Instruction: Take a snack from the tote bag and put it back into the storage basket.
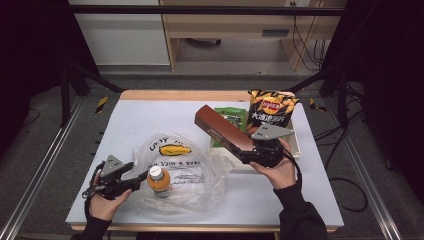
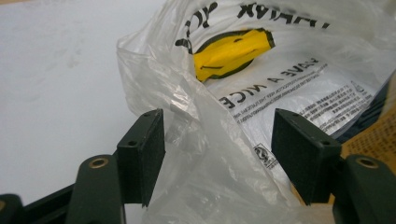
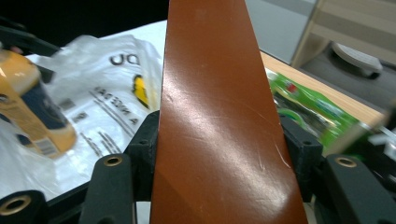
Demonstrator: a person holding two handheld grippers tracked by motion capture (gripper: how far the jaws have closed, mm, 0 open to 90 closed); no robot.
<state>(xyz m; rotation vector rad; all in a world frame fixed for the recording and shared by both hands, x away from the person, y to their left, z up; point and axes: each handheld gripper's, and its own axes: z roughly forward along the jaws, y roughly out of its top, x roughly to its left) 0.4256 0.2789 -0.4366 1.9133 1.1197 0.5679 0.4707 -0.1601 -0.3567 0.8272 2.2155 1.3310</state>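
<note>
A long brown box (image 1: 222, 132) is held up off the tabletop (image 1: 130, 120), tilted, its far end raised above a white tray (image 1: 298, 145) at the right side. The right claw (image 1: 253, 151) is clamped on its near end; in the right gripper view the box (image 3: 215, 126) fills the gap between the two jaws, pressed on both sides. Left of it lies a crumpled clear plastic bag (image 1: 187, 165) printed with a yellow smiley, with an orange drink bottle (image 1: 159, 181) at its near edge, seemingly inside, though the film makes that hard to confirm. The left claw (image 1: 136, 181) sits at the bag's left edge; in the left gripper view its jaws stand apart with a fold of the bag (image 2: 205, 154) between them, not yet pinched.

This looks like packing: the box is lifted and ready to go in. Next, the left claw probably needs to close on the film and lift the mouth open, so the box can slide in beside the bottle. A green packet (image 1: 229, 120) and a chips bag (image 1: 270, 109) wait in the tray.
</note>
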